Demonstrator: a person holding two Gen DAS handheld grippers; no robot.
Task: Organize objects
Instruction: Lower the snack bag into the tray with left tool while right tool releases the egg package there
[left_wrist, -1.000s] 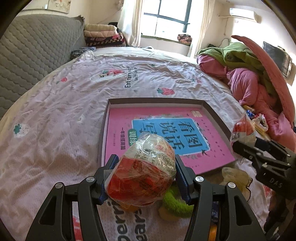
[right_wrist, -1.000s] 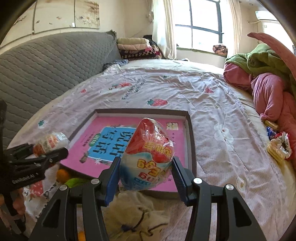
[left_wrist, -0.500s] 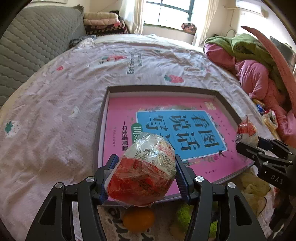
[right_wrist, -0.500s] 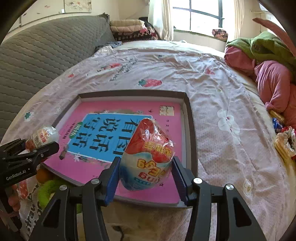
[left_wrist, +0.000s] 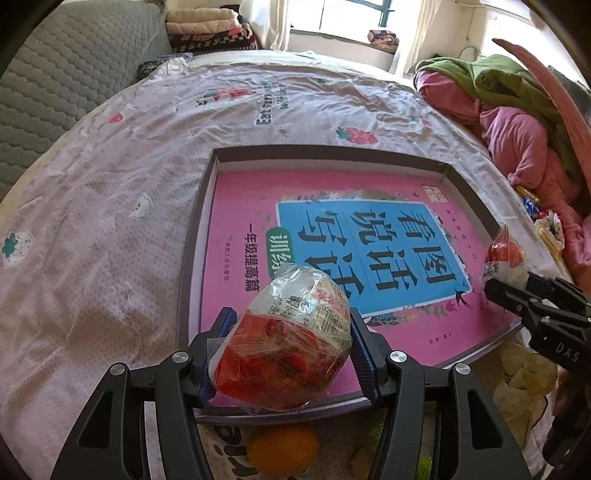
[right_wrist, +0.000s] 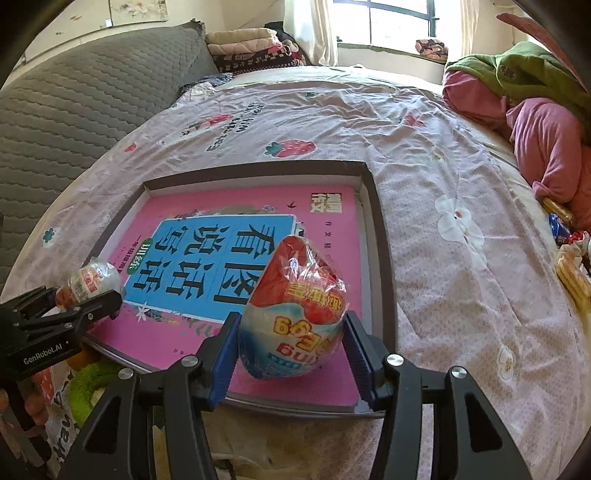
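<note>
I've got my left gripper (left_wrist: 291, 349) clamped on a round cellophane-wrapped snack with a red lower half (left_wrist: 286, 339), hanging over the near-left corner of the shallow grey-rimmed cardboard tray (left_wrist: 192, 236) lined with a pink-and-blue printed book cover. My right gripper (right_wrist: 291, 356) is squeezing an egg-shaped red, white and blue plastic-wrapped snack (right_wrist: 295, 314) above the tray's near-right corner. The tray sits on the pale pink strawberry-print bedsheet (right_wrist: 424, 155), near the bed's front edge. A small orange fruit (left_wrist: 282, 448) lies just off the tray's near edge.

Two wrapped snack packs (left_wrist: 284, 332) (right_wrist: 295, 314) over book-lined box (left_wrist: 192, 229)
</note>
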